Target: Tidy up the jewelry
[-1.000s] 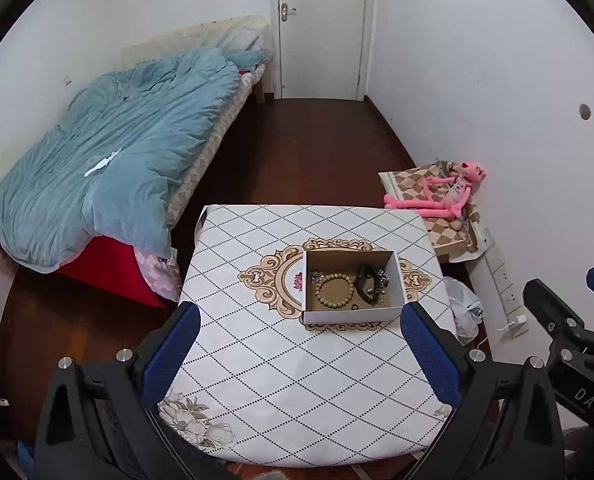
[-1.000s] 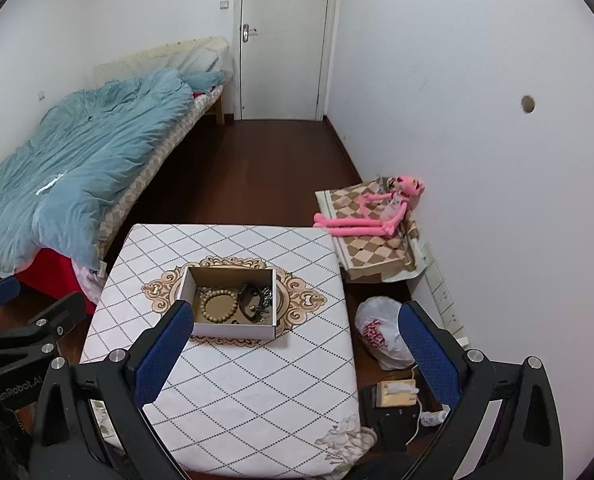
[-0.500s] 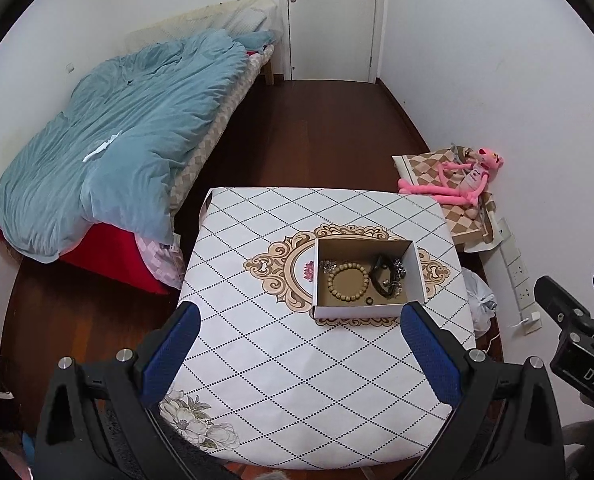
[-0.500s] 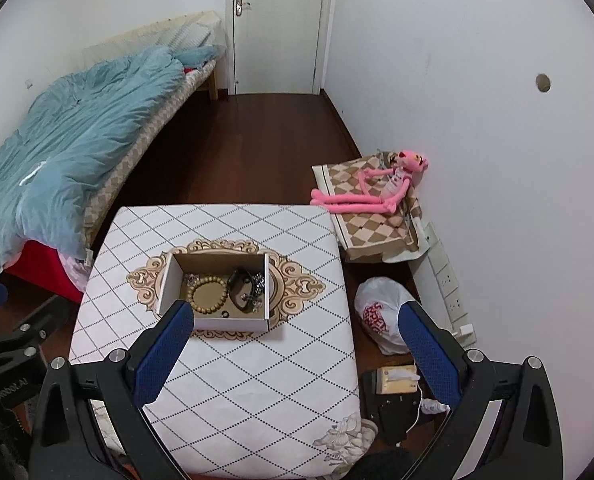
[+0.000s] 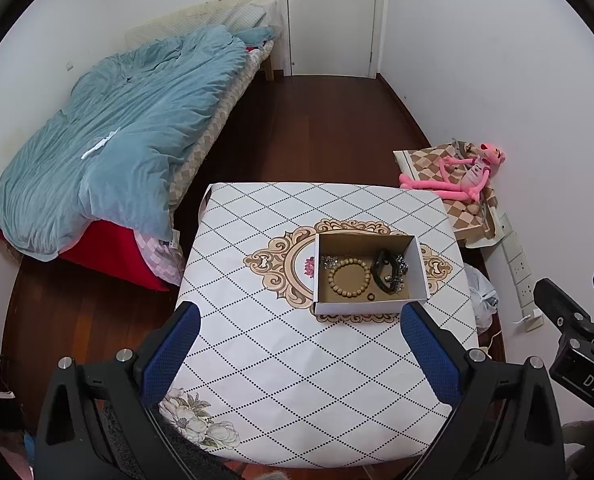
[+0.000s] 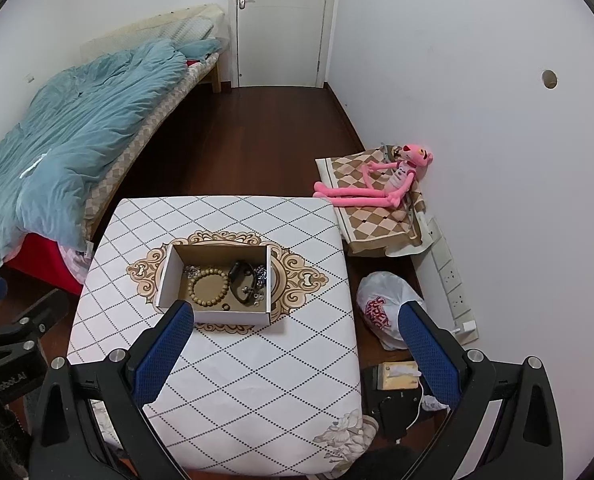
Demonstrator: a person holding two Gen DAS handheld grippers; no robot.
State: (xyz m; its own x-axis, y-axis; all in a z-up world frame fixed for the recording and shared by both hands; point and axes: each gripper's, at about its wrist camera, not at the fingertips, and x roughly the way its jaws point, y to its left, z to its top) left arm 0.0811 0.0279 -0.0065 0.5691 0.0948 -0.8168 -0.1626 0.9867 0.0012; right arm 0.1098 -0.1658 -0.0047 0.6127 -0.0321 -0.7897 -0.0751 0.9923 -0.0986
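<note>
An open cardboard box (image 5: 417, 264) (image 6: 165, 276) stands on a table with a diamond-pattern cloth (image 5: 281, 352) (image 6: 265, 360). Inside lie a wooden bead bracelet (image 5: 349, 278) (image 6: 209, 286), a black bracelet (image 5: 386, 272) (image 6: 241, 284), a silver chain (image 5: 328, 261) (image 6: 191, 271) and a small dark ring (image 5: 370, 297) (image 6: 225, 306). My left gripper (image 5: 301, 354) is open and empty, high above the table's near side. My right gripper (image 6: 297, 354) is open and empty, above the table's near right edge.
A bed with a blue duvet (image 5: 117, 140) stands at the left. A pink plush toy (image 6: 381, 184) lies on a checked cushion by the right wall. A white plastic bag (image 6: 381, 312) and a power strip (image 6: 453, 280) lie on the floor at the right.
Both grippers have tilted down and come forward, so the table and box sit a bit larger and nearer in both views. Nothing on the table has moved.
</note>
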